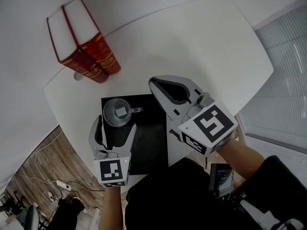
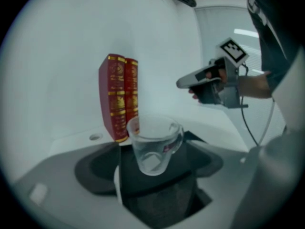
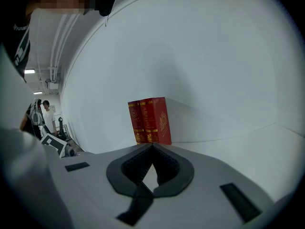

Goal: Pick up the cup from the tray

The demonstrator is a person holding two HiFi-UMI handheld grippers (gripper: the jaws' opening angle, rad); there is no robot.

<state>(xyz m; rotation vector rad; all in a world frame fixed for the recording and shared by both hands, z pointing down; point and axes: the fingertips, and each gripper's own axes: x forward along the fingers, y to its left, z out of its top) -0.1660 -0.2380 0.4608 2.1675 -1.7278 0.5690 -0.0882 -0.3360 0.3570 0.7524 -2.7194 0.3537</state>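
Your right gripper has its jaws closed tip to tip, with nothing caught between them; only a small wedge of white shows through behind the tips. Straight ahead, just past the tips, two red books stand upright side by side on the white table. Far off to the left stands a person.
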